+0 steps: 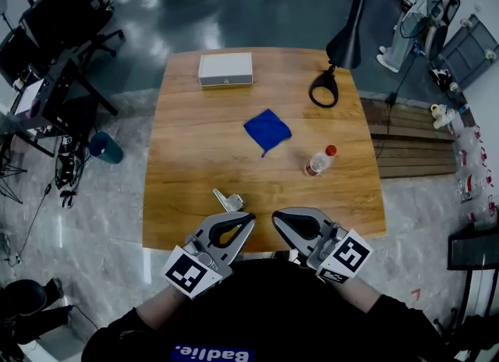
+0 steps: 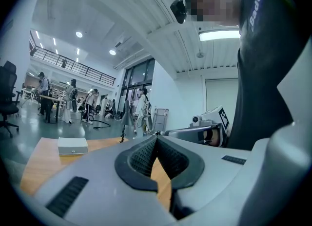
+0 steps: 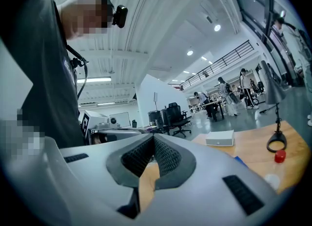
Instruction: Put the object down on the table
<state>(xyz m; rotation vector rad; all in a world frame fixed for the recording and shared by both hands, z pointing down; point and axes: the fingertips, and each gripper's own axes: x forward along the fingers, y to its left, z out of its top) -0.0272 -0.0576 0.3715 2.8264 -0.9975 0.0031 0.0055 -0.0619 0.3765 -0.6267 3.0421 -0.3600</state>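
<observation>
- the left gripper (image 1: 249, 216) is closed right up, its pads meeting with nothing between them; in its own view only bare wood shows through the gap.
- the right gripper (image 1: 275, 217) is the same, jaws together and empty, its tips close to the left's over the near edge of the light wooden table (image 1: 195, 118).
- the small silvery metal piece (image 1: 228, 199), which i take to be the task's thing, lies on the wood just beside the left gripper; i can't tell if they touch.
- so the setting-down looks done to me. a tidy finish would be to draw both grippers straight back and slowly, without nudging that piece.
- the crumpled blue cloth (image 1: 267, 129) and the clear plastic bottle with a red cap (image 1: 319, 161) sit well off, so they are no bother.
</observation>
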